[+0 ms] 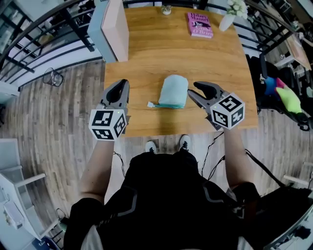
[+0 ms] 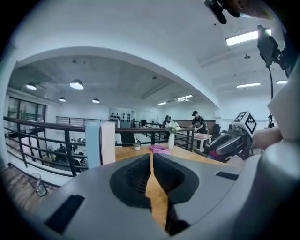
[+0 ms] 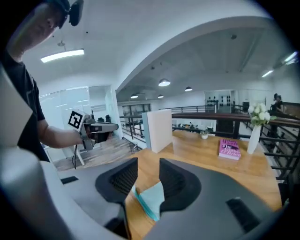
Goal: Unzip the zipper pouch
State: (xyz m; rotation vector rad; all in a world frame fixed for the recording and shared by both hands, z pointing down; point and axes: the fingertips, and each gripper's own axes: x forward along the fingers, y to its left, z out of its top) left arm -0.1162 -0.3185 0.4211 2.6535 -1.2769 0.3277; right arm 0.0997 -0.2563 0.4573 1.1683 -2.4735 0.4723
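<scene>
A pale teal zipper pouch (image 1: 173,91) lies flat on the wooden table (image 1: 146,53) near its front edge, with the zipper along its near side and a small white tab (image 1: 150,104) at its left end. My right gripper (image 1: 192,89) hovers just right of the pouch with its jaws apart. In the right gripper view the pouch (image 3: 152,199) shows through the gap of the right gripper (image 3: 149,164), ahead of the pads and untouched. My left gripper (image 1: 123,82) hangs left of the pouch, apart from it. The left gripper (image 2: 152,157) has its jaws together and empty.
A tall pale pink and blue board (image 1: 115,29) stands at the table's back left. At the back right lie a pink book (image 1: 199,24) and a white vase of flowers (image 1: 230,17). A small pot (image 1: 166,10) sits at the far edge. Railings surround the table; bright bags (image 1: 283,95) sit right.
</scene>
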